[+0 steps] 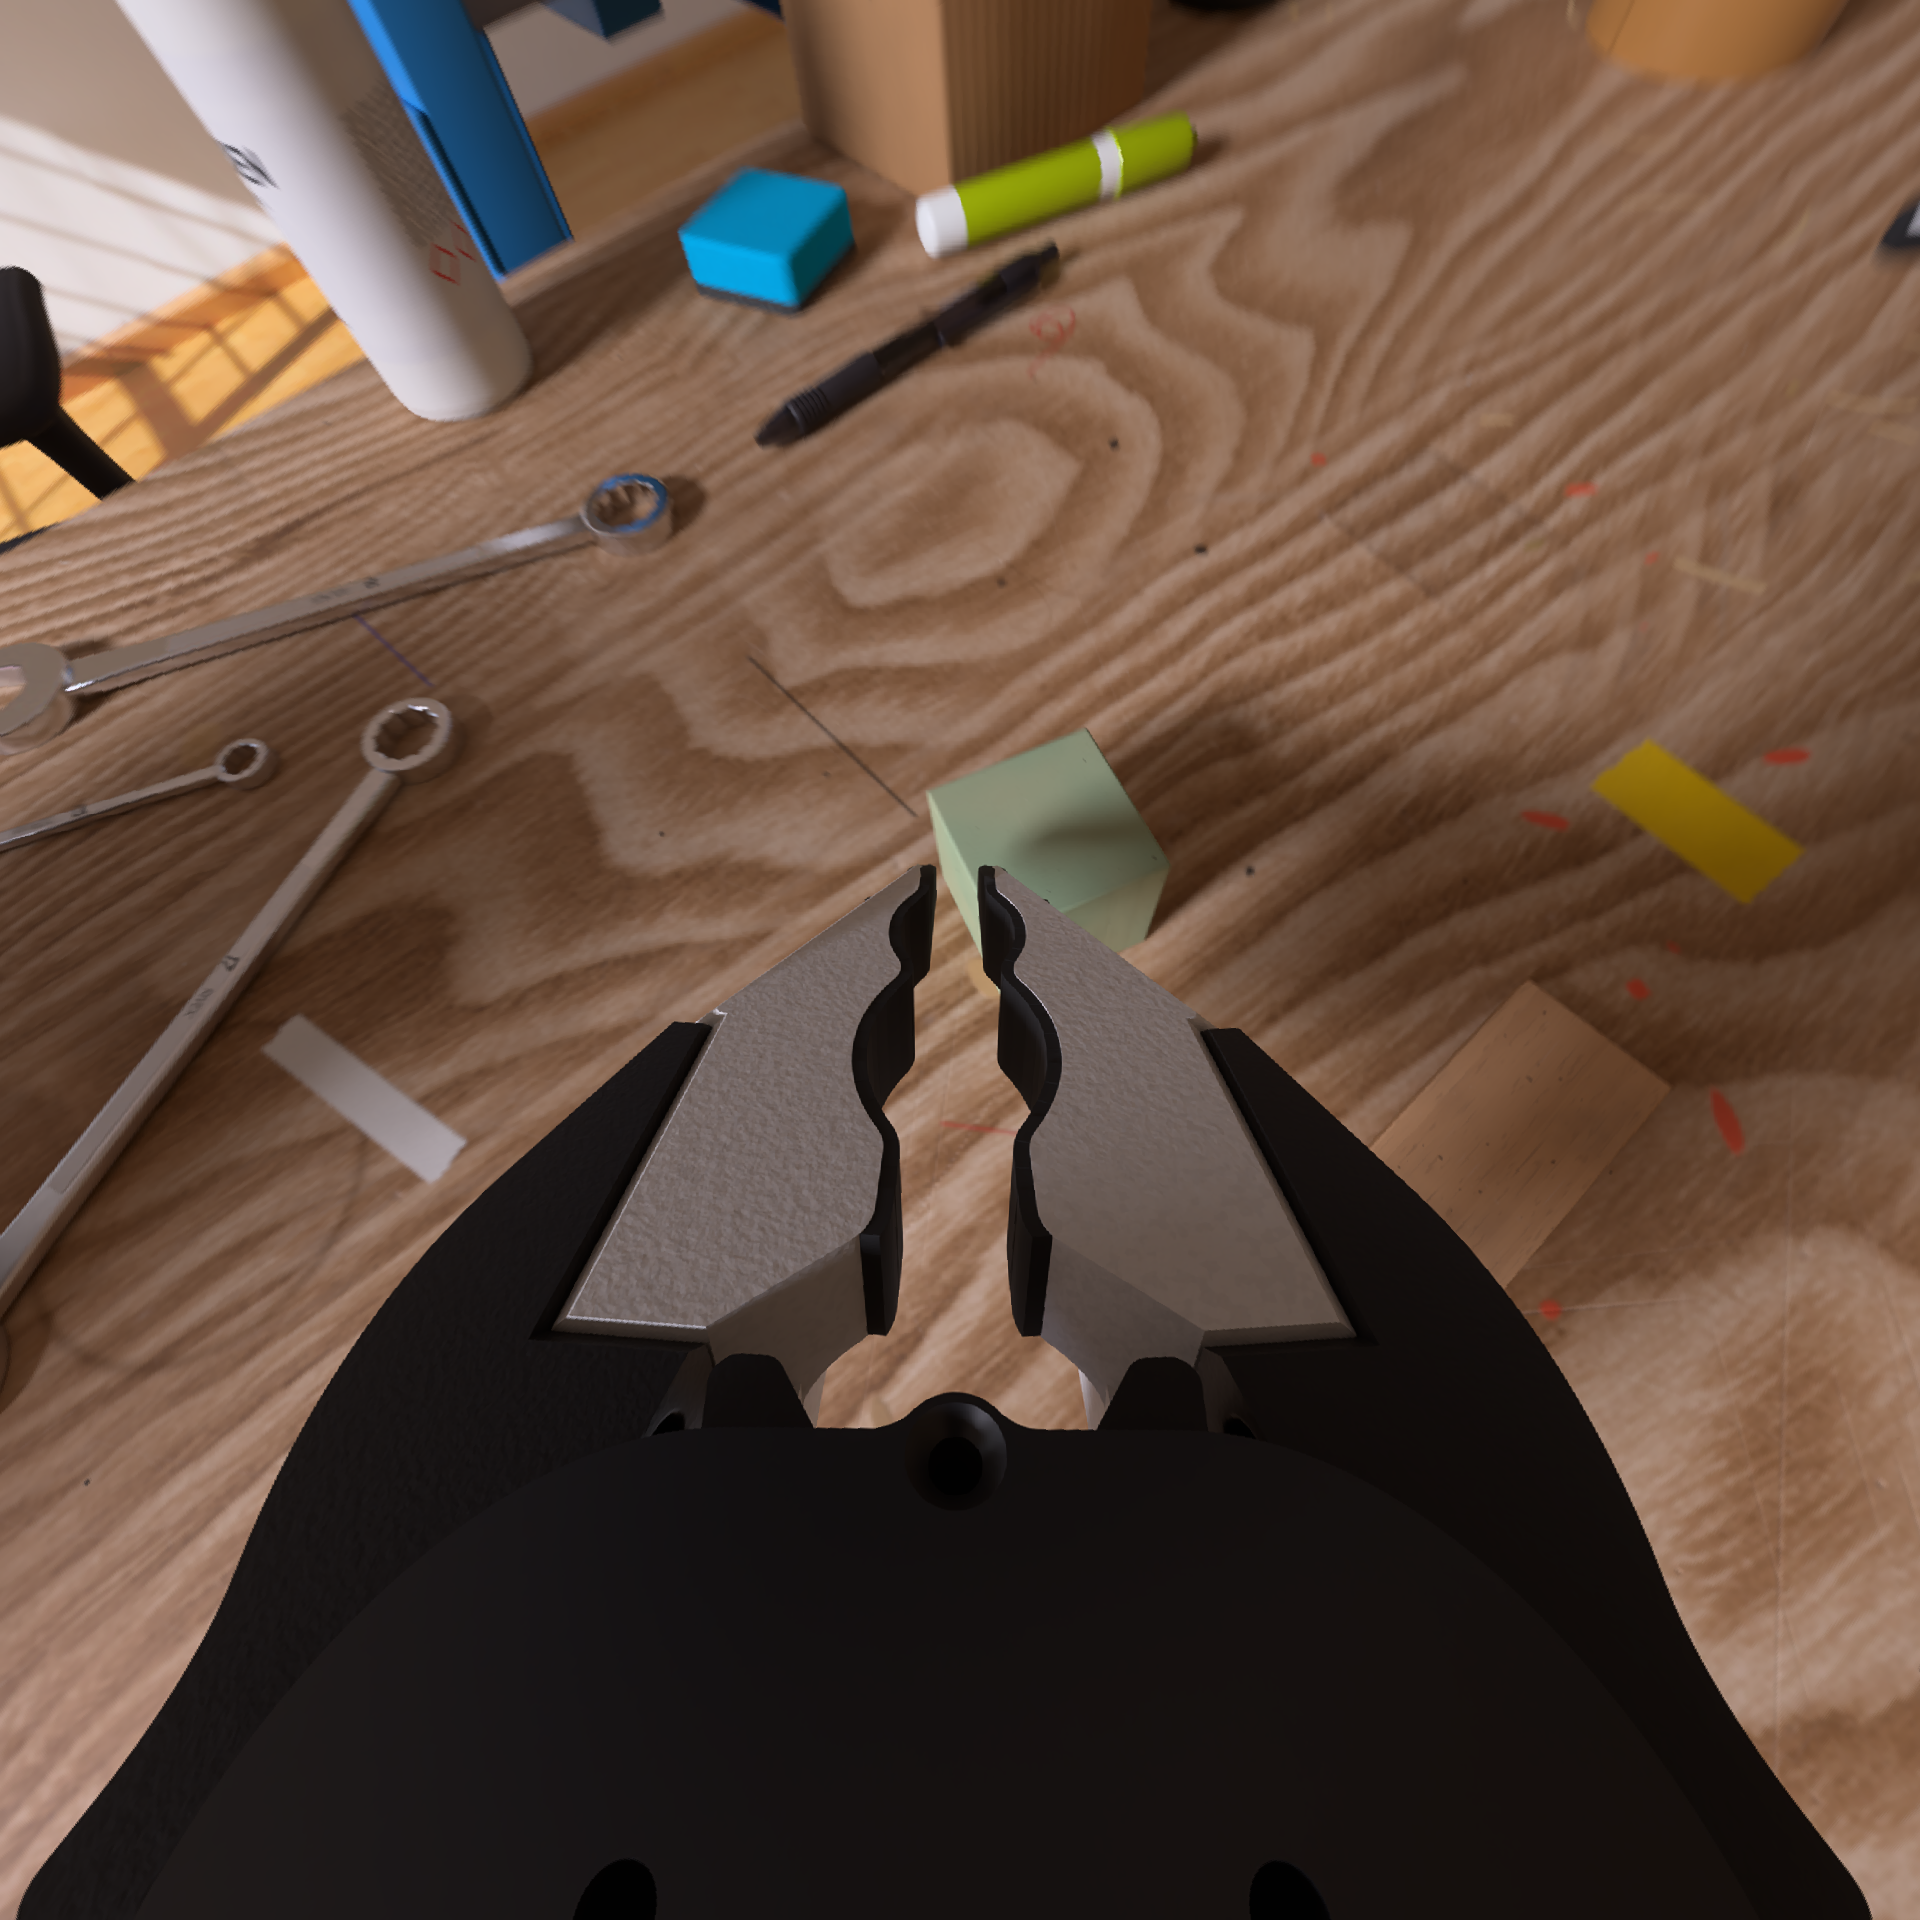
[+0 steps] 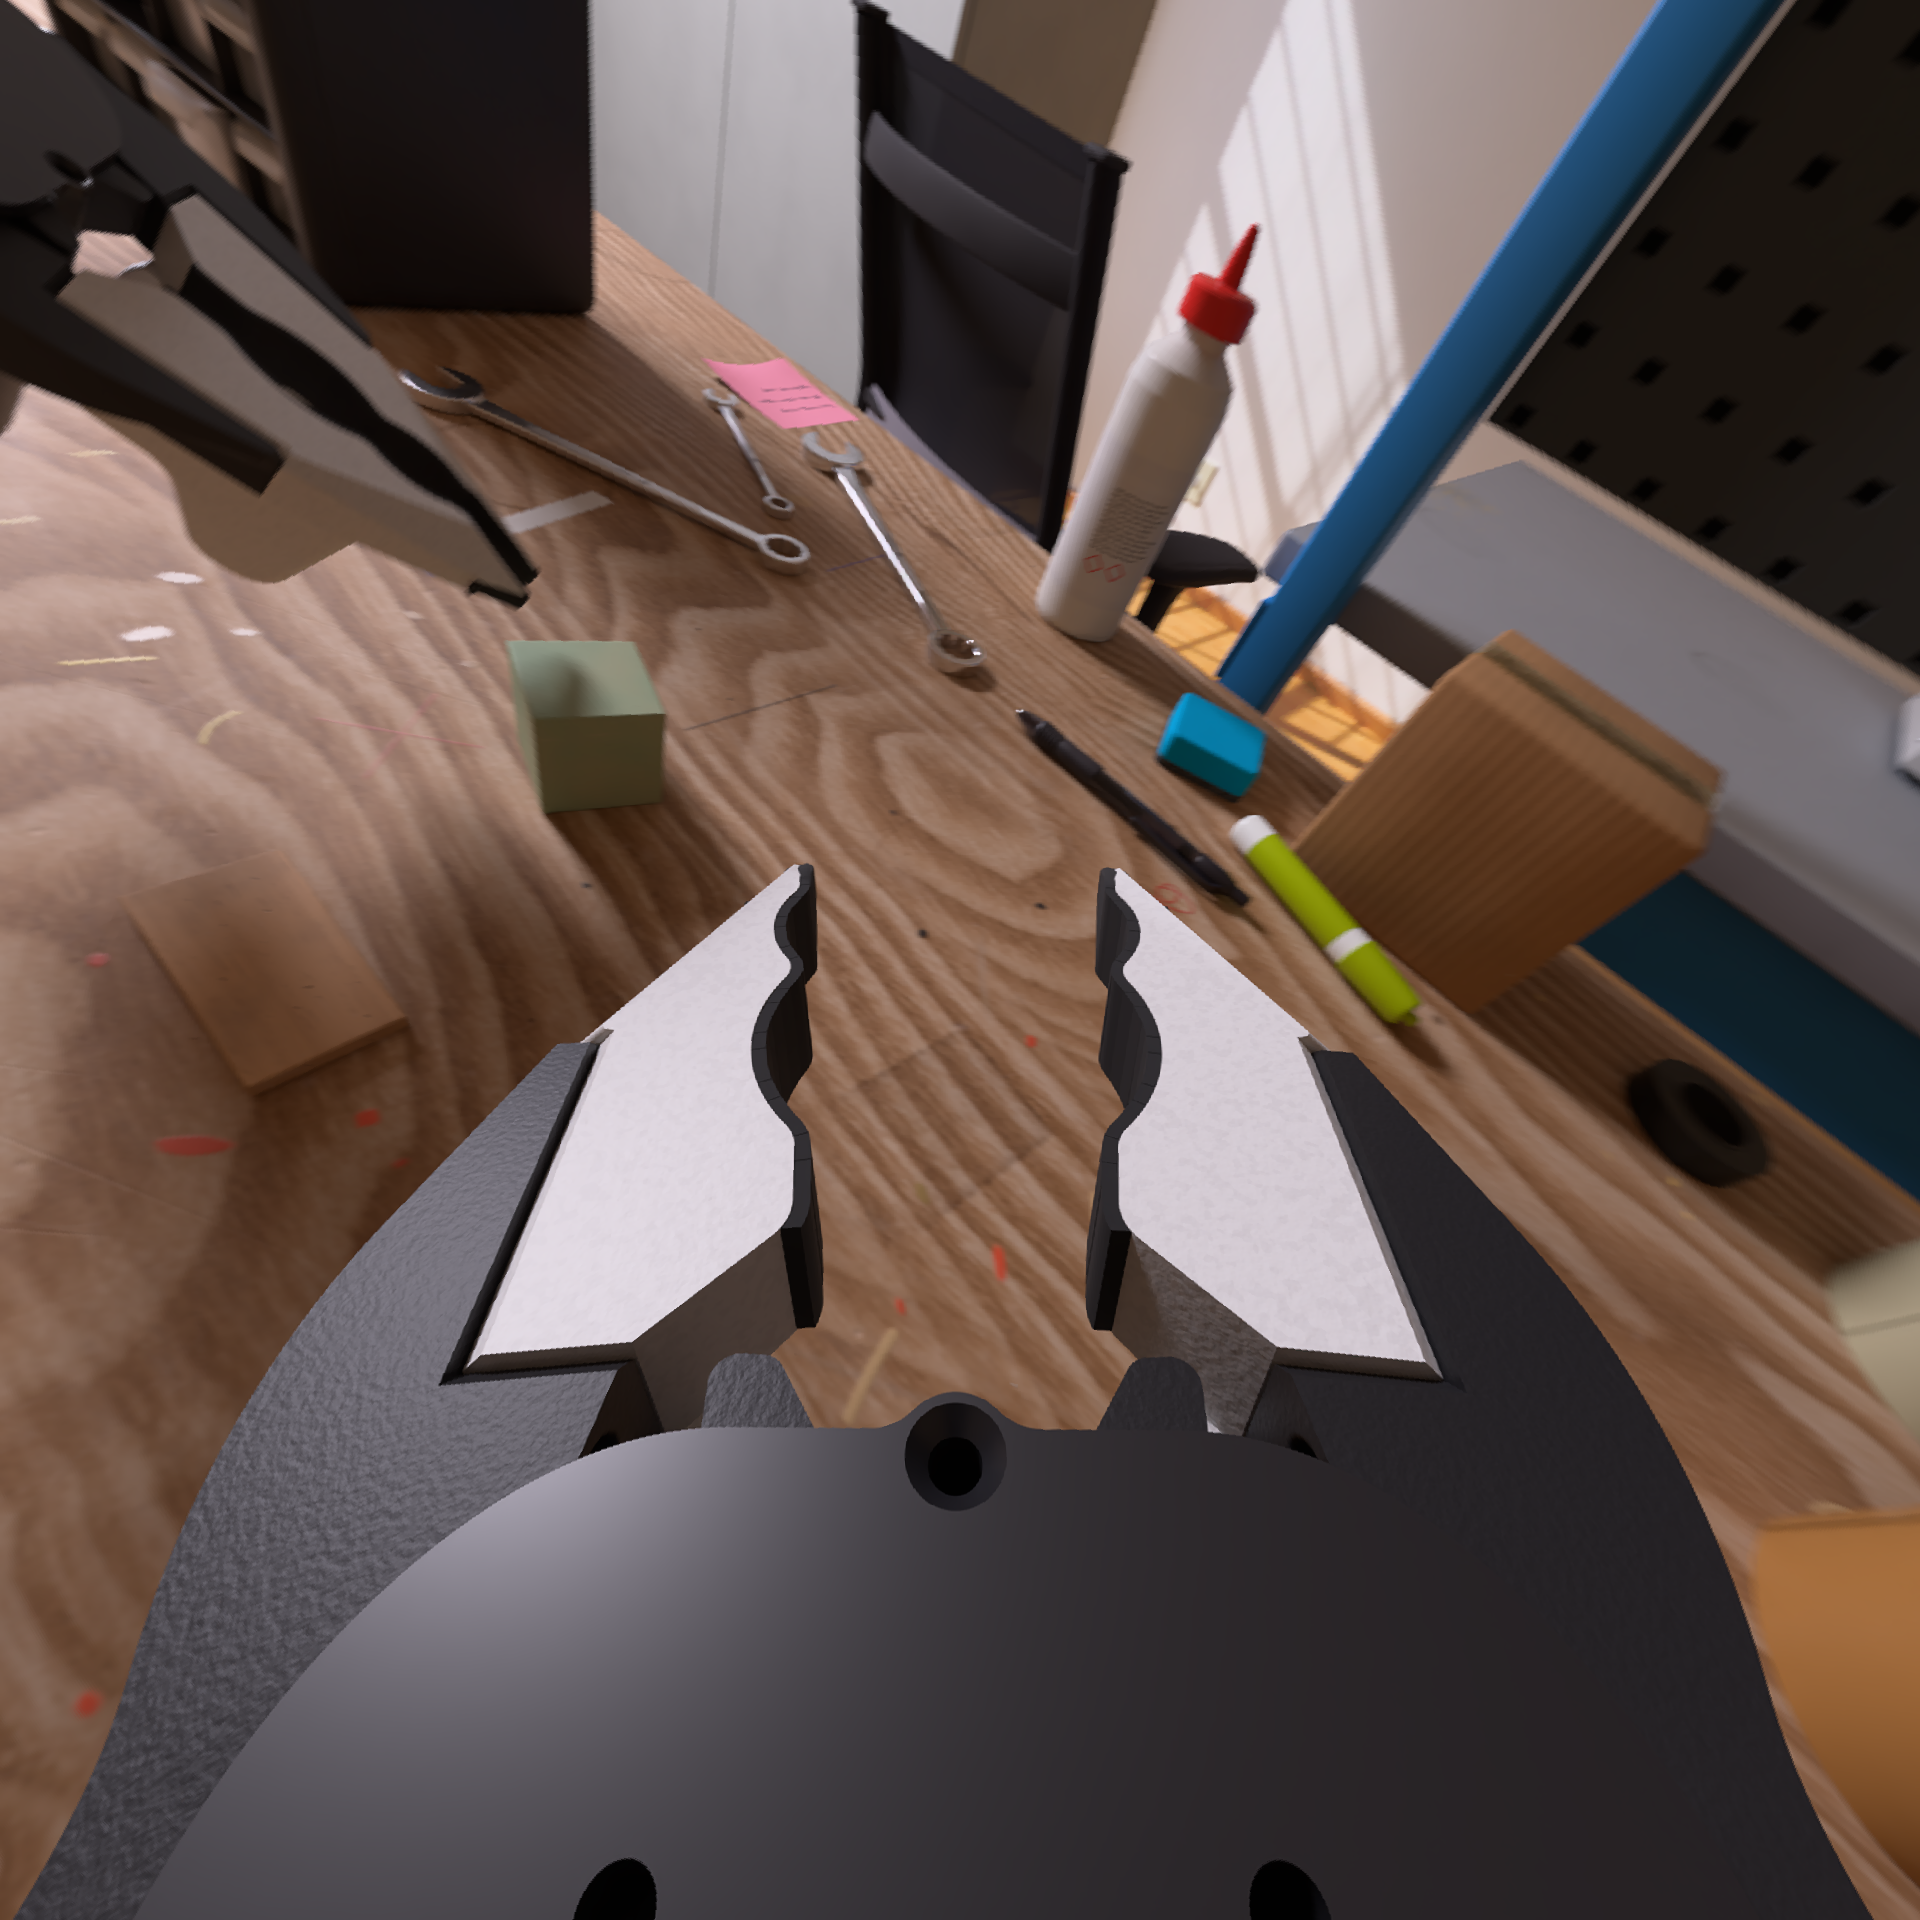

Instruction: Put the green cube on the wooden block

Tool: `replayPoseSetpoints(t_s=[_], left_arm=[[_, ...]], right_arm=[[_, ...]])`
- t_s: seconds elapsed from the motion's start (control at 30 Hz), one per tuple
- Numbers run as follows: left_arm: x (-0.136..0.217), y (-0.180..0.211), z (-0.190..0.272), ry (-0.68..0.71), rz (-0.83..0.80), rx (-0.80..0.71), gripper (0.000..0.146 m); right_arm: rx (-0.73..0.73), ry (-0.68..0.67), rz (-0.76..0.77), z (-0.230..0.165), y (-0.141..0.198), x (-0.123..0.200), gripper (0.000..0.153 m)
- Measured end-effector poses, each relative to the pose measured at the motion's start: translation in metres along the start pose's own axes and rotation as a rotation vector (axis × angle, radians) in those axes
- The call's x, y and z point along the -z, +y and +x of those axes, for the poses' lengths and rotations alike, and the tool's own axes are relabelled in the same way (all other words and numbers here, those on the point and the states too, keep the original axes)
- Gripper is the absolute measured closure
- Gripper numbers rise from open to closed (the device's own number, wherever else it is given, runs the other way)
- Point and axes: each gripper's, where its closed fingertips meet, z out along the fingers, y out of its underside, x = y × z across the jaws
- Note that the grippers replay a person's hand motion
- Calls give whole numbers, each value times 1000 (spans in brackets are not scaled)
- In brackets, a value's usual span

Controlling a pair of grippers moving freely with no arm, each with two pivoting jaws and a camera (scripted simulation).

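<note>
The pale green cube (image 1: 1039, 821) sits on the wooden table, just beyond my left gripper's tips; it also shows in the right wrist view (image 2: 587, 717). The flat wooden block (image 1: 1517, 1122) lies on the table to the cube's near right, and in the right wrist view (image 2: 265, 966) to its near left. My left gripper (image 1: 958, 883) is shut and empty, hovering above the table close to the cube; the right wrist view shows it (image 2: 499, 582) above and left of the cube. My right gripper (image 2: 954, 883) is open and empty, right of the cube.
Three wrenches (image 1: 312, 603) lie at the left. A white glue bottle (image 1: 343, 208), blue eraser (image 1: 764, 239), black pen (image 1: 904, 343), green marker (image 1: 1049, 182) and cardboard box (image 1: 966, 73) stand along the far edge. A black ring (image 2: 1694, 1122) lies at the right.
</note>
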Motion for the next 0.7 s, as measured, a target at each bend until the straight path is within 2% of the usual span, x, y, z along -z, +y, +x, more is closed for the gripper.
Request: replayPoseSetpoints(t_s=[0.13,0.2,0.37,0.53,0.63,0.7], left_arm=[[13,-8,-16,-20,65,47,136],[15,-5,-20,-28,63,41,136],[12,10,-30,-46,34,8,137],[26,4,-43,-51,85,29,138],[33,-2,-43,-42,120,49,137],[33,-2,-43,-27,127,63,137]], right_arm=[[-46,-129,10,-30,-3,-20,89],[-22,-207,26,-52,-11,-36,85],[79,-392,-105,-100,-12,-91,74],[24,-528,-255,-123,3,-137,73],[17,-546,-328,-129,16,-148,73],[12,-555,-330,-131,18,-149,81]])
